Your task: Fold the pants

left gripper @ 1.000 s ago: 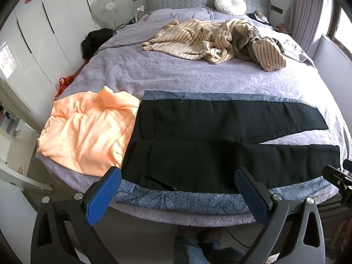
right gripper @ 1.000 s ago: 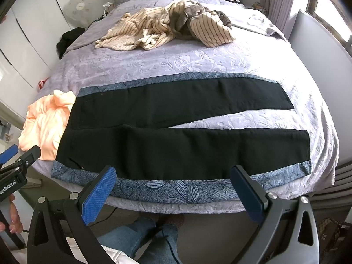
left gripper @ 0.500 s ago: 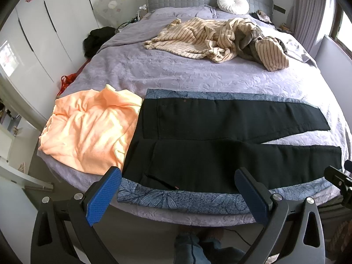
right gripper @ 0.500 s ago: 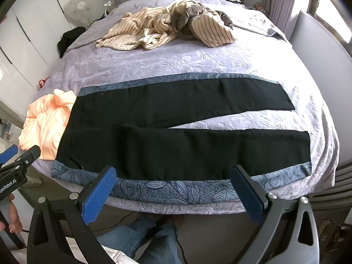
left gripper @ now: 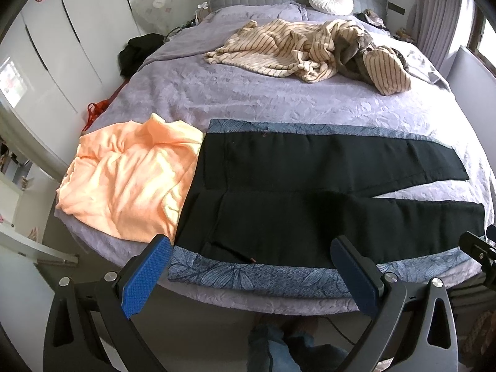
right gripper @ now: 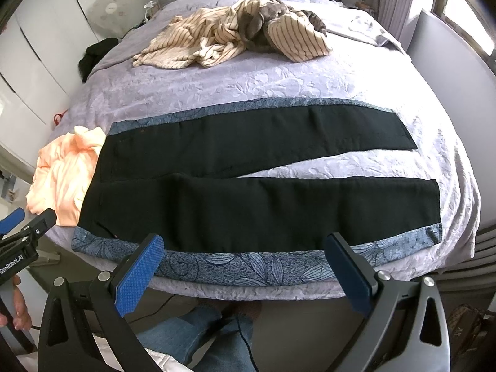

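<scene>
Pants (left gripper: 310, 204) are spread flat on the near part of the bed (left gripper: 248, 99), waist at the left, both legs run out to the right and parted in a narrow V. An orange garment (left gripper: 124, 179) is laid just beside the waist; striped clothes (left gripper: 297, 49) are heaped near the headboard. Left gripper (left gripper: 251, 276) and right gripper (right gripper: 245, 274) are held wide open and empty above the bed's near edge.

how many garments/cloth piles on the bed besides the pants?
2. Orange top at the bed's left edge, next to the pants waistband; striped heap up near the headboard, with grey pieces mixed in, so it may hold more than one item.
</scene>
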### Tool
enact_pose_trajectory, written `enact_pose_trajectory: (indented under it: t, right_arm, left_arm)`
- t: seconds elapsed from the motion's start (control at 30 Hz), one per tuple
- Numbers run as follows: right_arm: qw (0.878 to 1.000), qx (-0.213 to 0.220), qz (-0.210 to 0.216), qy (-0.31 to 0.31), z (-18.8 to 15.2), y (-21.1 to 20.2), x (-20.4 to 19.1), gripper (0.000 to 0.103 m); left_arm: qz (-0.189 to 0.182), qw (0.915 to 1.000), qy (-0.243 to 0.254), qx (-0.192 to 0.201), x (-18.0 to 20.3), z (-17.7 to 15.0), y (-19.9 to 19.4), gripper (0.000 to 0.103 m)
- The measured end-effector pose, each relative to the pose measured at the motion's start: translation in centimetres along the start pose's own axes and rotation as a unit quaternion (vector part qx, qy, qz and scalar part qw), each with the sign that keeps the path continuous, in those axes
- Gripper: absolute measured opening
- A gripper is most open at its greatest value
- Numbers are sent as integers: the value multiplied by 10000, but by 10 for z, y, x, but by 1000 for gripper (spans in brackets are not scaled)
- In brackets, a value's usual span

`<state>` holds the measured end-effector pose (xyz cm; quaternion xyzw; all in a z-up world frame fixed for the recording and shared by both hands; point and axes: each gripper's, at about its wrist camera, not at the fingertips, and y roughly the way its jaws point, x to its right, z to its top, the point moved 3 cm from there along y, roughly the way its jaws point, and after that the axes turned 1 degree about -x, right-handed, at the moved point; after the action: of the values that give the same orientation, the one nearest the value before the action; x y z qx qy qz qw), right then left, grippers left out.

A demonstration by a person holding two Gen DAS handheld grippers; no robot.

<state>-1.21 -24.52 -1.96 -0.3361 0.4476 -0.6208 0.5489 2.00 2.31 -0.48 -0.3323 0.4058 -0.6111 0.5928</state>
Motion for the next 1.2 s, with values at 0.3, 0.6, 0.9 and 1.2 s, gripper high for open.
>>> enact_pose_trajectory:
  t: [0.3, 0.6, 0.9, 1.2]
  right_arm:
    - [9999, -133, -28, 15, -1, 14, -1, 103]
    - [9989, -433, -173, -74, -5, 39, 2, 103]
    - [9972, -701, -203, -185, -6, 59, 4, 103]
    - [9248, -1527, 3132, 1530, -32, 125, 29, 103]
  left_arm:
    - [90, 9994, -29, -344, -9, -10, 16, 103]
    - [105, 9974, -69, -707, -11, -23, 41, 103]
    - [4, 9950, -444, -895, -18, -29, 65, 103]
    - [-839, 9833, -1309, -942, -53, -69, 116, 103]
